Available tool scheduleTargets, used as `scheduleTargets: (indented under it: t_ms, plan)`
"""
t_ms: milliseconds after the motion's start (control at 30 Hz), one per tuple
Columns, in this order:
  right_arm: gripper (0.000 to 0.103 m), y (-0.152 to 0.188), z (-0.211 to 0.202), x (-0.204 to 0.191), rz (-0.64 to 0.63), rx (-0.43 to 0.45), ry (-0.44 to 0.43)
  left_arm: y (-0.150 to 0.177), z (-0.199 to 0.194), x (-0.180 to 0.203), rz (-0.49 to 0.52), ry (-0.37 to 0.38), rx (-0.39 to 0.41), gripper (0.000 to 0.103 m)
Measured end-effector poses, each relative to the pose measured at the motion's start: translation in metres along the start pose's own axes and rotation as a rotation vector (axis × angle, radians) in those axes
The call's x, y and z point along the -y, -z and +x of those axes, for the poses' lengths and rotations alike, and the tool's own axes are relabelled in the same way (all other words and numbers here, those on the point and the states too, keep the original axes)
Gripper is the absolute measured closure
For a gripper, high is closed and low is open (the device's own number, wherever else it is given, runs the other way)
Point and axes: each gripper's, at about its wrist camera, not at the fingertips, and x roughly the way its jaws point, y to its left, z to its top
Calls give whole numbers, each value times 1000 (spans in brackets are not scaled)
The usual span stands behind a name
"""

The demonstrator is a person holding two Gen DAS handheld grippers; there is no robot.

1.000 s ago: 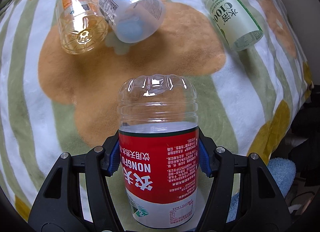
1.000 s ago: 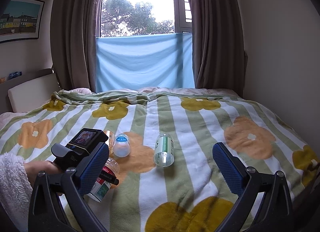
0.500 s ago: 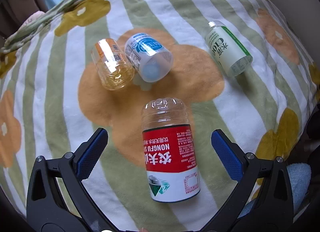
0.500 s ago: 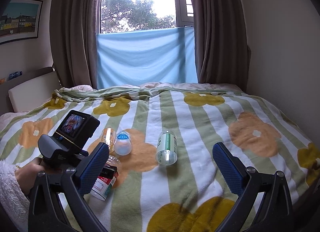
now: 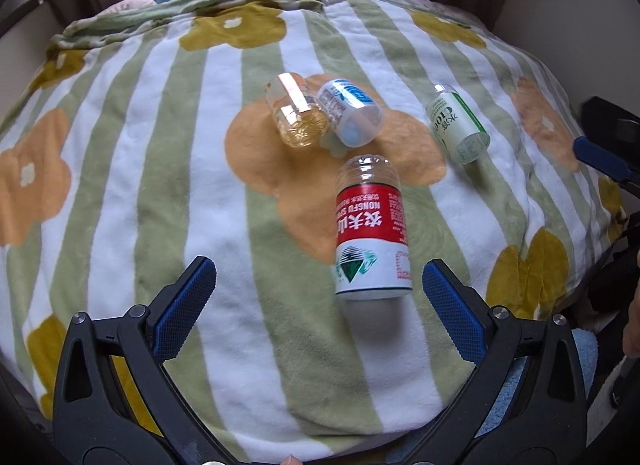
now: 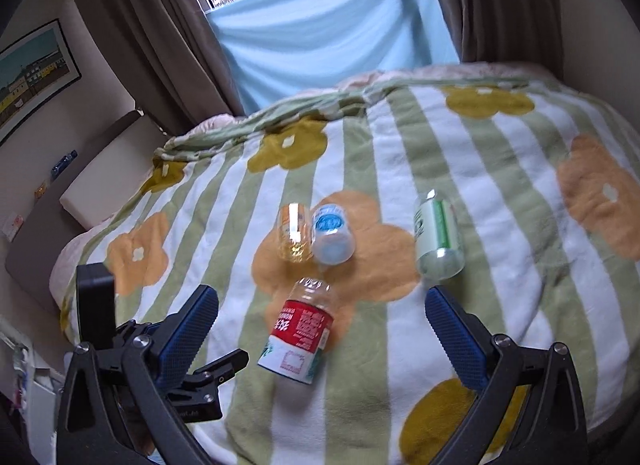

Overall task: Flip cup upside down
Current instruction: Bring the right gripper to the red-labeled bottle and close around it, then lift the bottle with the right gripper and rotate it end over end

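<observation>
A clear cut-bottle cup with a red and white label (image 5: 372, 233) rests on the striped flower blanket (image 5: 120, 185) with its moulded base up and its open end down, leaning a little. My left gripper (image 5: 319, 277) is open just short of it, the blue pads wide on either side and touching nothing. In the right wrist view the same cup (image 6: 300, 333) lies ahead of my open right gripper (image 6: 322, 297), which holds nothing. The left gripper's black body (image 6: 200, 381) shows at lower left there.
Three more cups lie on their sides farther back: an amber-tinted one (image 5: 296, 117), a blue-labelled one (image 5: 352, 117) touching it, and a green-labelled one (image 5: 456, 125) to the right. The bed's edge drops off at right, and curtains with a blue cloth (image 6: 332, 33) stand behind.
My left gripper opened, let go of the red-labelled cup and drew back and up. The right gripper tipped downward toward the cups.
</observation>
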Motion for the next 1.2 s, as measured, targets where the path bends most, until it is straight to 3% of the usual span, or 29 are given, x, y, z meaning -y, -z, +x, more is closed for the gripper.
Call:
scheduleTargets:
  t_ms: [167,500,600,733,900,1100,1200]
  plan:
    - [0,-2,67,-1,83,-221,-35,22,-13,-15,-12,-62,49,0]
    - [1,10,164,-6,109,-463,76,44,-8,-39,-92,42,55,0]
    - [10,13,180,-7,111,-507,93,46,-6,-40,-96,54,56,0]
    - [17,16,194,-6,125,-546,112,48,-3,-41,-100,68,53,0]
    - [39,22,205,-1,148,-570,109,51,2,-45,-114,81,41,0]
    - [40,20,201,5,149,-554,93,51,5,-49,-129,94,36,0]
    - [40,16,192,5,109,-491,91,51,7,-48,-134,102,32,0]
